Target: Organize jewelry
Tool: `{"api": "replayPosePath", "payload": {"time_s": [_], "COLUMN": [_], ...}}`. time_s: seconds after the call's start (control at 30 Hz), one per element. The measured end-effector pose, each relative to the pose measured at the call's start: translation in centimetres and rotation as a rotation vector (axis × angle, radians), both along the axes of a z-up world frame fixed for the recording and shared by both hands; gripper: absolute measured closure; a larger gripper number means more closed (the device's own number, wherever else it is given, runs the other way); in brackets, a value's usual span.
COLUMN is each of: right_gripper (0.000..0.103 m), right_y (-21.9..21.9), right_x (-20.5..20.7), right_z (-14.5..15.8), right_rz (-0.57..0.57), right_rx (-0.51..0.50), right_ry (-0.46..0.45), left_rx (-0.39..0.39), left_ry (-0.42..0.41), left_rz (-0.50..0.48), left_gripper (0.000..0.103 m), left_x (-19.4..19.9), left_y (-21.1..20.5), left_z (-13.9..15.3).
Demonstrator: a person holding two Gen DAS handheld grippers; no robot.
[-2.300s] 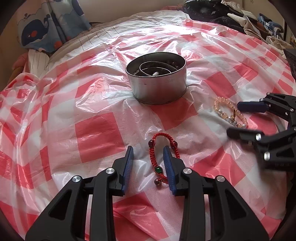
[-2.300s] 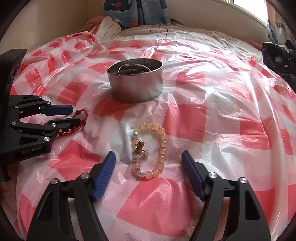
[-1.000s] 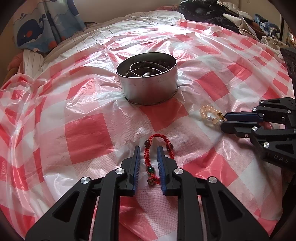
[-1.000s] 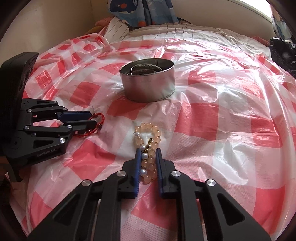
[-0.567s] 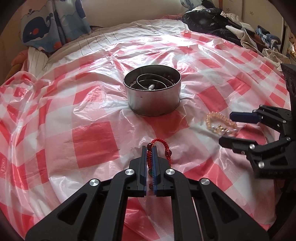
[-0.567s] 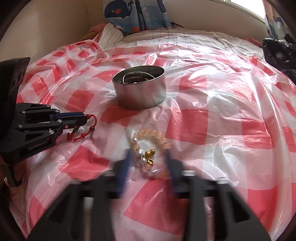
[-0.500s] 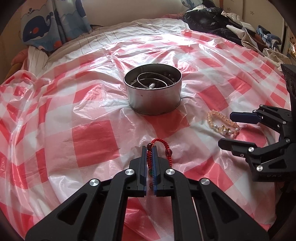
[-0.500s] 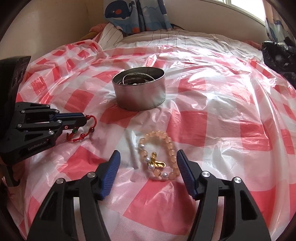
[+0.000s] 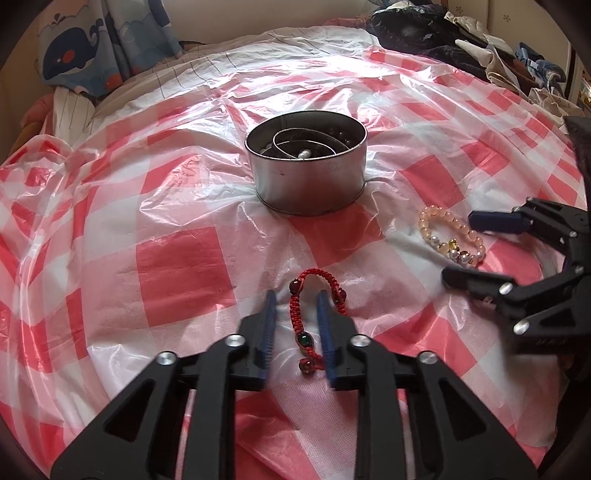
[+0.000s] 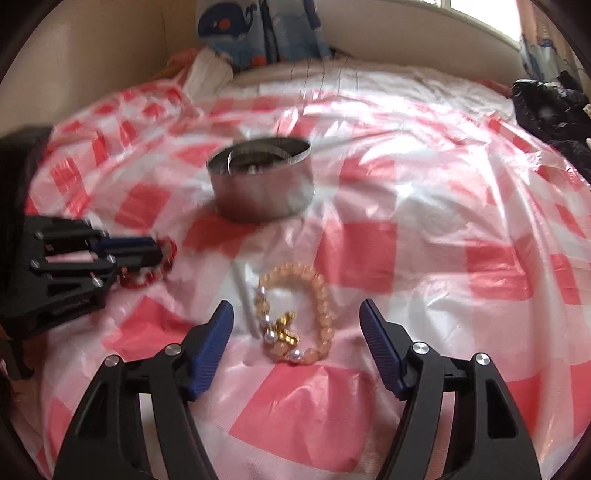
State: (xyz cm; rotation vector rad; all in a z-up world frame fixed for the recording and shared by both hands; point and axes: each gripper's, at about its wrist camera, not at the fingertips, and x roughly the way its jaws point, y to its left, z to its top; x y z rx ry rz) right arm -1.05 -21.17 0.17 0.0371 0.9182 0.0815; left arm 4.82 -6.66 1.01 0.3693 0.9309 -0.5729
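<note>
A red cord bracelet [image 9: 301, 317] with dark beads lies on the checked plastic sheet between the blue pads of my left gripper [image 9: 295, 306]. Its jaws are opening and the pads stand off the cord. A peach bead bracelet [image 10: 295, 314] with pearls and a gold charm lies between the fingers of my right gripper [image 10: 295, 314], whose jaws are opening wide and do not touch it. In the left wrist view the peach bracelet [image 9: 450, 242] sits by the right gripper [image 9: 465, 247]. A round metal tin [image 9: 308, 177] with jewelry inside stands beyond both.
The red and white plastic sheet [image 9: 177, 258] covers a bed. A whale-print cloth [image 9: 74, 51] lies at the far left and a pile of dark clothes [image 9: 424, 29] at the far right. The right wrist view is blurred.
Both grippers were shut on their bracelets a second ago. The right one let go and spread wide, the peach bracelet dropping back flat. The left one has just parted from the red cord.
</note>
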Motion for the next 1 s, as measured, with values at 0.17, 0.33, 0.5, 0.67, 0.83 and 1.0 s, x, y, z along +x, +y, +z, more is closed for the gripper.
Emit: {"api": "replayPosePath", "payload": {"time_s": [0.17,0.33,0.5,0.67,0.83,1.0], "right_gripper": [0.082,0.095,0.095,0.095,0.095,0.095], "right_y": [0.5,0.1,-0.1,-0.2,-0.5,-0.5], "right_x": [-0.2,-0.7,-0.8,-1.1,-1.2,-1.3], "right_z": [-0.2,0.7,1.6,2.1,2.7,2.9], "right_rz": [0.048,0.051,0.053,0.048,0.045,0.045], "right_rx": [0.045,0.113,0.145,0.144,0.155,0.159], "right_ry": [0.014,-0.029,-0.066,-0.093,-0.121,-0.13], "left_rx": [-0.009,-0.087,-0.085,-0.079,-0.077,-0.065], "left_ry": [0.002,-0.021,-0.022,-0.027,-0.029,-0.032], "left_rz": [-0.017,-0.005,-0.003,-0.006,-0.005,-0.006], "left_gripper": [0.098,0.099,0.099,0.099,0.099,0.099], "left_x": [-0.2,-0.4,-0.3,-0.4,-0.3,-0.2], "left_y": [0.0,0.5,0.5,0.4,0.4,0.5], "left_z": [0.3,1.8,1.8,1.8,1.8,1.6]}}
